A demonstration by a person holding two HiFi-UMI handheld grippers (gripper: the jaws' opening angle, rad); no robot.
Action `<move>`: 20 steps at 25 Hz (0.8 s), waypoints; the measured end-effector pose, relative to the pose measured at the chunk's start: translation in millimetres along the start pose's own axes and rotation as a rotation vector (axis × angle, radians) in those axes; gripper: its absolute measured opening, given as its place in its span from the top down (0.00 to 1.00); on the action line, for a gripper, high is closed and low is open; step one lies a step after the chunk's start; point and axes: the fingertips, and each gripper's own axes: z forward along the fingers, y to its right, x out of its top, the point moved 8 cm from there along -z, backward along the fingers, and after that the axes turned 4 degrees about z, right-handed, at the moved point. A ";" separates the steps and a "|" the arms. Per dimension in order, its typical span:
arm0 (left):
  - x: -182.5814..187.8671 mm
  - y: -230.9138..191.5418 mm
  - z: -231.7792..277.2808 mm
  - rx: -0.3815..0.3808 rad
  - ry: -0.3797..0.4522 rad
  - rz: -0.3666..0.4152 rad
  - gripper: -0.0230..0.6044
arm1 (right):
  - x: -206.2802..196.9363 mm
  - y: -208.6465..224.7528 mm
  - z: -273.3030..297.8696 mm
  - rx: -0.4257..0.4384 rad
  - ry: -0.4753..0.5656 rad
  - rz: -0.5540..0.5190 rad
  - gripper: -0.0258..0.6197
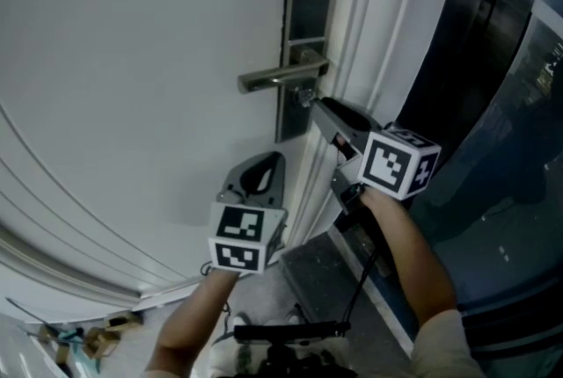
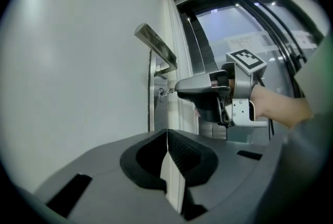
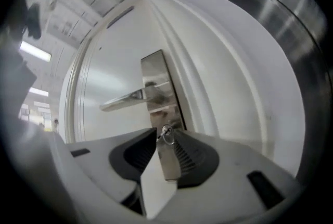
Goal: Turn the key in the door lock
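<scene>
Key [image 3: 166, 135] in door lock [image 3: 157, 79], pinched by right gripper [image 1: 312, 104]; left gripper [image 2: 167, 134] closed.

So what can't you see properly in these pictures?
- Keyhole: in the head view the right gripper covers it, and in both gripper views it is too small.
- Whether the jaws really pinch the key: in the right gripper view the key is tiny, right at the tips.
- Bits on the floor: in the head view they are dim and too small to name.
</scene>
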 end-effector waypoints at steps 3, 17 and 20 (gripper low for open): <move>-0.4 2.5 0.9 -0.004 -0.001 -0.001 0.94 | 4.5 -11.0 -3.4 -0.039 -0.025 -0.279 0.78; -2.1 -3.4 -2.3 0.010 -0.003 -0.007 0.94 | -21.1 -42.9 12.7 -0.174 -0.198 -1.388 0.72; -1.1 -4.9 -3.5 0.014 0.000 -0.003 0.94 | -24.3 -42.3 19.2 -0.195 -0.219 -1.567 0.72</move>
